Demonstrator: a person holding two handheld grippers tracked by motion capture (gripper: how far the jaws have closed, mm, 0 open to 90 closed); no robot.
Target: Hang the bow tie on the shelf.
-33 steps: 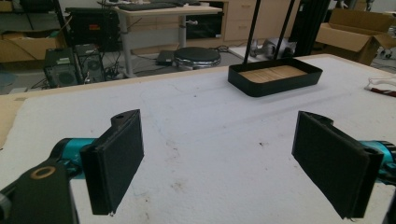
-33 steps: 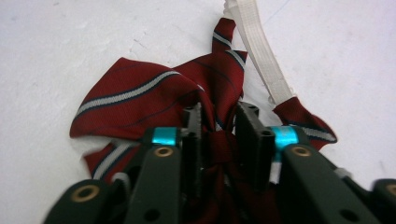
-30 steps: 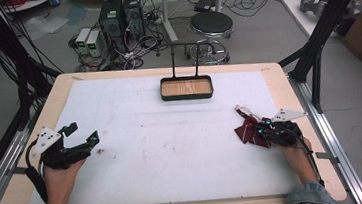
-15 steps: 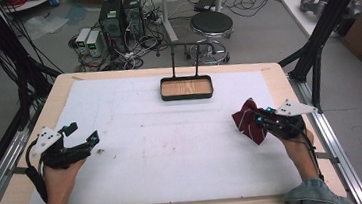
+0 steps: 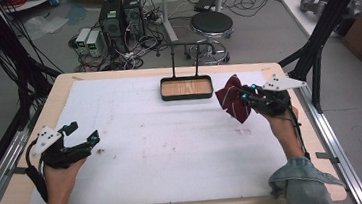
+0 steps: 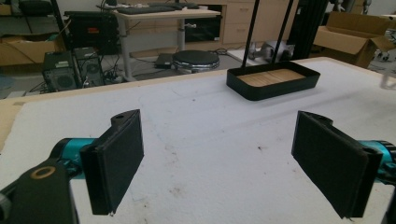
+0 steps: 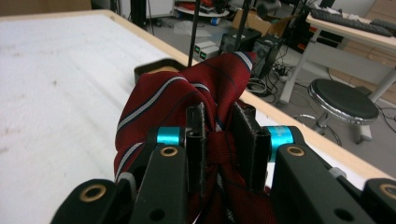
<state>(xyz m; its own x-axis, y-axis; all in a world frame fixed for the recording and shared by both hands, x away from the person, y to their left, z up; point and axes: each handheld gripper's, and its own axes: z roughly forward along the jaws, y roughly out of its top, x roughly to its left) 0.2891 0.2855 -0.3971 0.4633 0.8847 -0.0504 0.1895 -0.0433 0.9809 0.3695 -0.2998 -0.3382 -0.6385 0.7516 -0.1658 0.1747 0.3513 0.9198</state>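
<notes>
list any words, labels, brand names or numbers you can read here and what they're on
None can be read.
The red striped tie in the right gripper: stripes, no lettering.
The black tray and the left gripper: no markings to be seen.
The computer towers on the floor: any labels are too small and blurred to read.

1. The tie (image 5: 232, 100) is dark red with thin white and navy diagonal stripes.
2. It is bunched into a crumpled wad, not laid flat.
3. It hangs off the table at right of centre in the high view, just right of the tray (image 5: 186, 88).
4. In the right gripper view the tie (image 7: 187, 102) sits at centre frame, folds pinched together.
</notes>
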